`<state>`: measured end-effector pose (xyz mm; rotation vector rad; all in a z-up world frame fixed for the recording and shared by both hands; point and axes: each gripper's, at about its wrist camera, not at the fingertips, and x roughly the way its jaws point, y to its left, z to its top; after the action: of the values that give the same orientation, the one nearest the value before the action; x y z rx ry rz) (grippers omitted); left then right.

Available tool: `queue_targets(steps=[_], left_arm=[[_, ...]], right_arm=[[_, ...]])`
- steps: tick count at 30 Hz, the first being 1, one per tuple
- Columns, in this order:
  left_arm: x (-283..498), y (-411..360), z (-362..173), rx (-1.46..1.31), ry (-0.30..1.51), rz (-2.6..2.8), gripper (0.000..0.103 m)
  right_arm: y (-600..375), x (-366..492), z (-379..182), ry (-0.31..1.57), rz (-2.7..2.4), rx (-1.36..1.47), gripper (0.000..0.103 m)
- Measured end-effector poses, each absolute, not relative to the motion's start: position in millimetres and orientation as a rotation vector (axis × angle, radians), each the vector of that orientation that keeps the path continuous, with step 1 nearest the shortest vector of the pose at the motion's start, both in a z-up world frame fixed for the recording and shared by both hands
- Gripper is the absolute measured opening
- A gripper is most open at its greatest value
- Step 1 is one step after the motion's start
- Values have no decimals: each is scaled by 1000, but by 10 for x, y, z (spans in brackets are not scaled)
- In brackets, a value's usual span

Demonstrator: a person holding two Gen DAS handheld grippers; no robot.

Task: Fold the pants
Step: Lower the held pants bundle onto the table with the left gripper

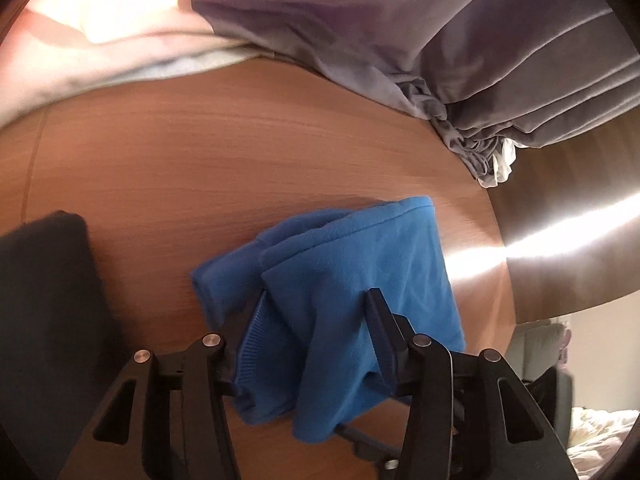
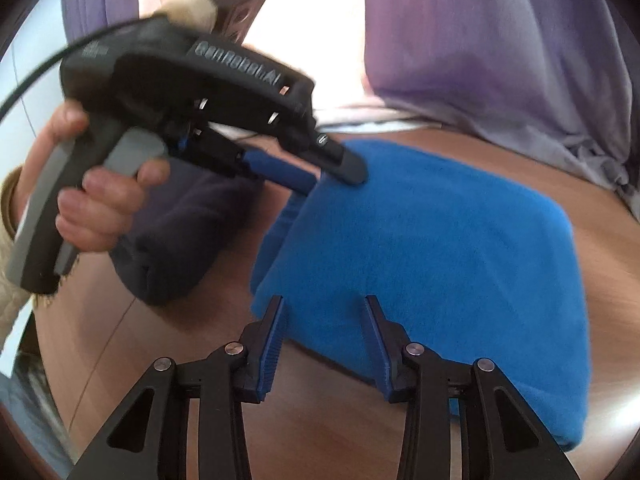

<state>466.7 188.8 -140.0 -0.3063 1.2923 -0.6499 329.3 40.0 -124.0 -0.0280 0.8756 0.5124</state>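
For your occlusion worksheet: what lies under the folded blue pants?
Under the blue pants only the wooden table shows, around their edges. Anything directly beneath is covered by the fabric.
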Motion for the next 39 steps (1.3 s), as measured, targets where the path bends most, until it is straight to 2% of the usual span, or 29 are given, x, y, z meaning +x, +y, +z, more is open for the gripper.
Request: queue_targets(steps=[6, 7, 8, 11, 14, 22, 26, 35, 37, 39], left_arm=[[4719, 1753, -1358, -306, 1268, -652, 47], [4710, 1743, -1320, -313, 1254, -664, 44], [4697, 1736, -1277, -320, 1234, -668, 34], [4660, 1727, -1180, -310, 1206, -694, 22], [4652, 1775, -1142, -299, 1197, -705, 19], [4595, 1848, -746, -189, 1142, -657, 19], [4700, 1967, -941, -126, 1165, -523, 19], [4673, 2073, -1257, -49, 1178, -404, 24], [4649, 2075, -1291, -46, 1177, -384, 25], [4624, 2043, -1286, -25, 1163, -370, 27]], right_arm=[[396, 3239, -1358, 884, 552, -66, 40], [394, 3237, -1362, 884, 559, -70, 40], [394, 3233, -1362, 885, 565, -72, 40], [409, 3262, -1368, 886, 579, -74, 40], [398, 3284, -1338, 894, 590, -75, 39], [337, 3201, -864, 766, 590, -29, 40], [232, 3262, -721, 726, 491, 6, 40], [33, 3451, -861, 767, 316, 56, 41], [-74, 3465, -888, 759, 264, 60, 55], [-215, 3480, -927, 746, 187, 84, 60]])
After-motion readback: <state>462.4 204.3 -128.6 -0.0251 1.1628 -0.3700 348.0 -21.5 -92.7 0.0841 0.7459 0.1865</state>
